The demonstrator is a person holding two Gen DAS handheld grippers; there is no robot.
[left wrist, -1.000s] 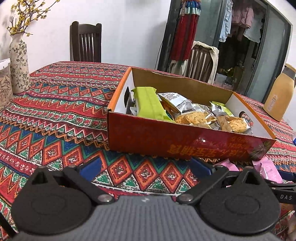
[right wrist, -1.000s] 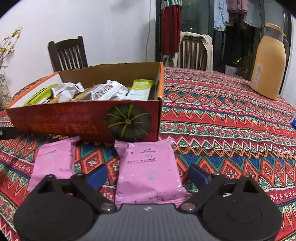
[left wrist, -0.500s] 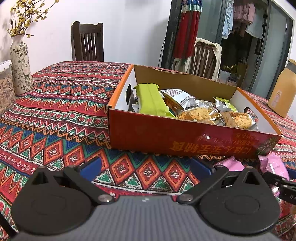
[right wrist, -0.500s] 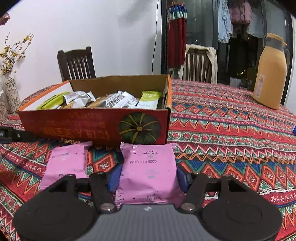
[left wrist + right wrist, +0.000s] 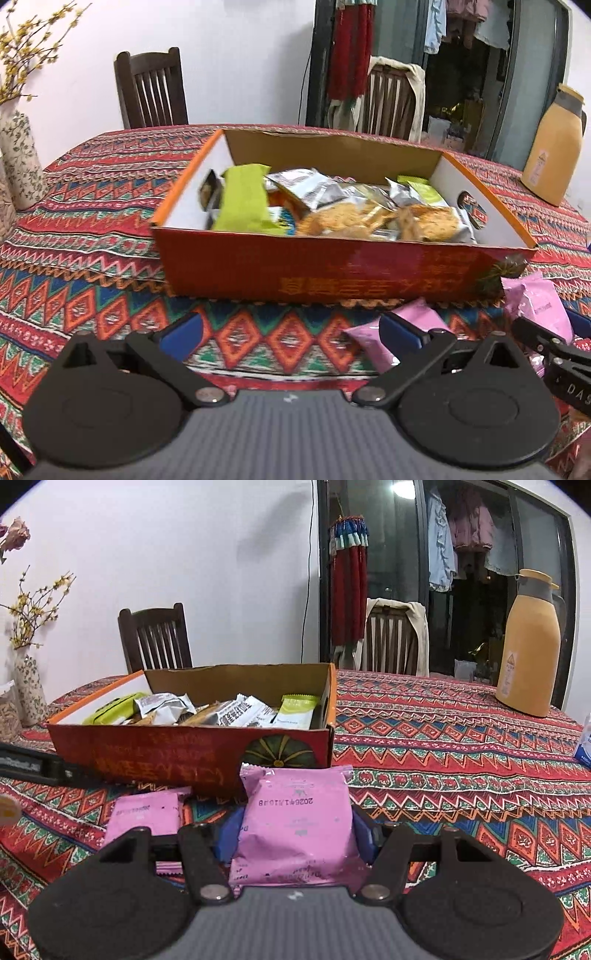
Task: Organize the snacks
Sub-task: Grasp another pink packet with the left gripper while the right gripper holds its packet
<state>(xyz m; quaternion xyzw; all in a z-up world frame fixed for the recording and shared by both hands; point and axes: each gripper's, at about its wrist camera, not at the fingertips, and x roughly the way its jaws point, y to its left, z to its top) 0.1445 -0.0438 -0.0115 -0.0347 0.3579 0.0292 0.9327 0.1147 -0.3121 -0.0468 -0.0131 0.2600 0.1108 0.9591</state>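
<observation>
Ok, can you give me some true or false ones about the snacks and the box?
1. The right hand-held gripper is clamped on a pink packet. True.
2. The box is empty. False: it holds many snacks, among them a green packet.
3. A second pink packet lies on the tablecloth in front of the box. True.
4. The left hand-held gripper holds a snack. False: its jaws stand open with only tablecloth between them.
5. The jug stands inside the box. False: it stands on the table, well off to the side of the box.
</observation>
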